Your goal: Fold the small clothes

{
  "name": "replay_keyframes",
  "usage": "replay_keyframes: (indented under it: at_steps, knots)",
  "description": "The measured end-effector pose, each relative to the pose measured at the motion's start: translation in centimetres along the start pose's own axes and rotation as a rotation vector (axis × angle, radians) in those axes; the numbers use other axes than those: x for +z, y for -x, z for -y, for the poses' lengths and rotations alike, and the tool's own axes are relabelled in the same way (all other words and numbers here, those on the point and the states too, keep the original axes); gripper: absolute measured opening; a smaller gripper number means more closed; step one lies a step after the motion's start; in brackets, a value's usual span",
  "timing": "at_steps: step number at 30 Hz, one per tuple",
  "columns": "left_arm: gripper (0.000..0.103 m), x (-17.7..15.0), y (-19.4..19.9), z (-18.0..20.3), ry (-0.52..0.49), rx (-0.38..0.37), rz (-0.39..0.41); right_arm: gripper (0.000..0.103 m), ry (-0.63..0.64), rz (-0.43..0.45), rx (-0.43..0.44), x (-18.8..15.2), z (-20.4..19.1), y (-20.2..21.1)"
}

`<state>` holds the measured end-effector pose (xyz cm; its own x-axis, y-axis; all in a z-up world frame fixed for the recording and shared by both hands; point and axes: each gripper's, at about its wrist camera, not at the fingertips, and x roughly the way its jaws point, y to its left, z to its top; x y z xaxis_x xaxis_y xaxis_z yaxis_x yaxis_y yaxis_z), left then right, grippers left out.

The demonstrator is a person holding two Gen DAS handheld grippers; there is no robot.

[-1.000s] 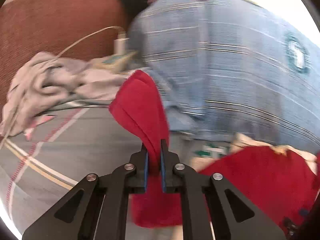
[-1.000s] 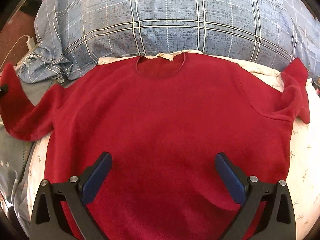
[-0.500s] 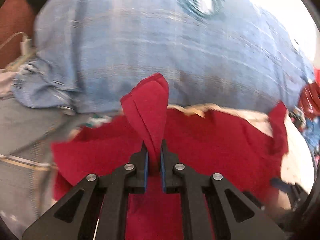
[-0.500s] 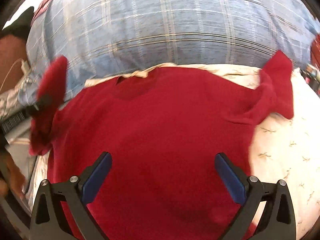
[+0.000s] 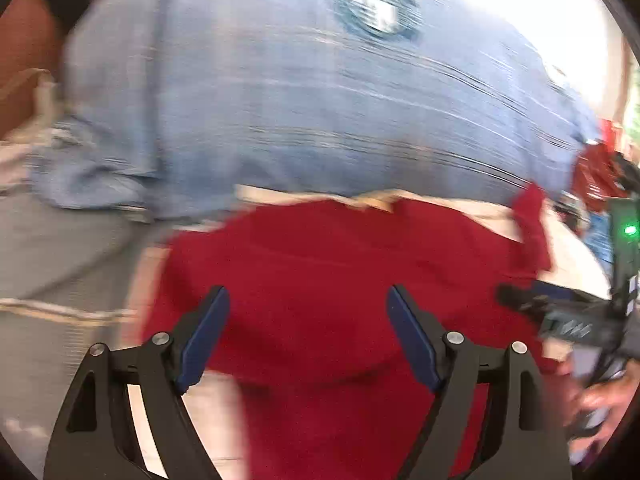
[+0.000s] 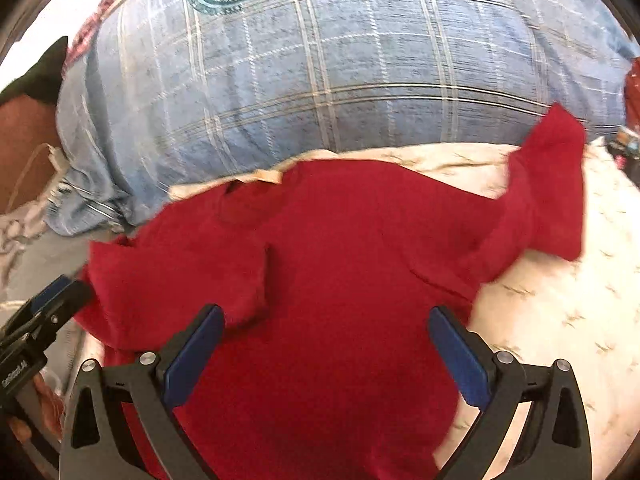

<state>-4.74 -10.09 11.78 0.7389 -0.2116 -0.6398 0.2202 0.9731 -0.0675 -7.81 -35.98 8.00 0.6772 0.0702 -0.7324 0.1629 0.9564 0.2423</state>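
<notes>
Sweater (image 6: 340, 280) flat, collar twd pillow (image 6: 340, 60)

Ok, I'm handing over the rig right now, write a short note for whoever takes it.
Left gripper: jaws have just been opening, nothing between them; it hovers over the red sweater.
Right gripper: open, empty, above the sweater's lower body.
Sweater lies flat on the cream patterned sheet, collar toward the blue plaid pillow.
Done: left sleeve folded in across the chest.
Left: right sleeve still sticks out toward the pillow; probably fold it in, then fold the body.
</notes>
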Motion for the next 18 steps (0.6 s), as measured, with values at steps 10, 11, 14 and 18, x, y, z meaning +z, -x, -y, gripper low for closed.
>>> replay_keyframes:
  at_steps: [10,11,14,18]
  knots:
    - [0.081,-2.1,-3.3,-8.3,0.152,0.198,-0.041,0.075,0.111,-0.099,0.04,1.7,-4.2,-6.9]
    - [0.081,-2.1,-3.4,-8.6,0.156,0.2,-0.039,0.067,0.125,-0.121,0.03,1.6,-4.5,-7.9]
    - [0.081,-1.8,-3.7,-9.2,0.172,0.217,-0.024,0.019,0.225,-0.081,-0.024,1.3,-6.2,-8.3]
    - [0.081,-2.0,-3.4,-10.7,0.217,0.244,-0.01,0.005,0.263,-0.046,0.007,1.9,-6.6,-6.6]
